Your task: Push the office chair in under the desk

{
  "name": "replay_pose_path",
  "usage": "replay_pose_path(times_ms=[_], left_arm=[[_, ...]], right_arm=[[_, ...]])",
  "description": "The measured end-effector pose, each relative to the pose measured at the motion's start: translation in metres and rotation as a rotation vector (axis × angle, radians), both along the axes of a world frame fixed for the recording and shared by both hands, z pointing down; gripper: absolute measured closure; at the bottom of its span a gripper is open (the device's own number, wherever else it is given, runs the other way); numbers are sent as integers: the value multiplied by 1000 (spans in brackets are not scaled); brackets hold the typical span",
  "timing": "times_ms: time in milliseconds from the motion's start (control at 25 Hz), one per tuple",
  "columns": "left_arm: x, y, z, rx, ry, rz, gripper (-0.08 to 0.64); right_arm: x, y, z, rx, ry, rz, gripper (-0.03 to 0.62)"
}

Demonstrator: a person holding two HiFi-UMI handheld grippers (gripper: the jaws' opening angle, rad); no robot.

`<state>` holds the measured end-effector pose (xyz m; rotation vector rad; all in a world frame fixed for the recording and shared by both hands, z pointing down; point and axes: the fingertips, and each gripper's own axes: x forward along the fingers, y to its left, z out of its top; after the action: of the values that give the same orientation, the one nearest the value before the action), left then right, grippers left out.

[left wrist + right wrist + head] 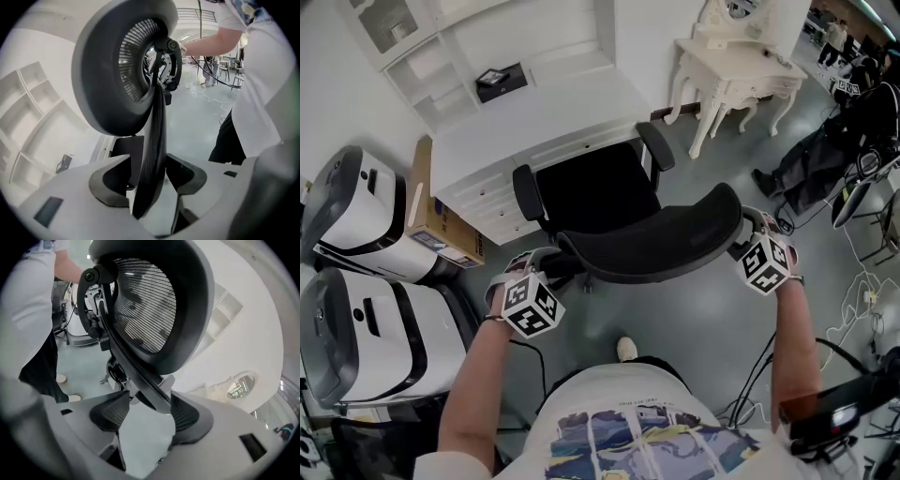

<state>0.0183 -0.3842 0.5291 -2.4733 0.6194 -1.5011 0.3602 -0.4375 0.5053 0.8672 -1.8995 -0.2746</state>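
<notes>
1. Only the head view shows the whole layout. The chair (598,192) stands beyond both jaws, facing the white tabletop (544,108), and its backrest (661,242) spans from the left gripper (546,265) to the right gripper (750,234).
2. Only the left gripper view shows that gripper's grip. The jaws are released and stand apart, and the backrest's thin dark rim rises between them, closer to the pad at the view's right.
3. Only the right gripper view shows the other pair. These jaws are also spread and released, and a slanted frame bar of the backrest crosses the gap between them, with mesh curving above it.
4. The chair is black, with a wide curved mesh back in a dark frame, a flat seat and two padded armrests (526,194).
5. In the head view the seat hides the chair's base, and the marker cubes and backrest cover the jaw tips.
6. The seat's front edge meets the tabletop's edge, but I cannot tell whether it reaches under.
7. Each gripper view cuts the chair down to its backrest, and neither makes clear whether rim or bar touches the nearer pad.
</notes>
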Motion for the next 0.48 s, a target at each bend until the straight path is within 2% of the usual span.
replay_pose_path(times_ms=[200,360,480], left_arm=[[-8,11,-25,19,93,8,314],[-19,26,-39,17,167,15,316],[-26,38,-47,11,219,18,318]], right_arm=[[3,32,-11,21,-38,100,331],[-6,61,-14,35,-89,179,431],[-21,85,-16,37,-129,222,467]])
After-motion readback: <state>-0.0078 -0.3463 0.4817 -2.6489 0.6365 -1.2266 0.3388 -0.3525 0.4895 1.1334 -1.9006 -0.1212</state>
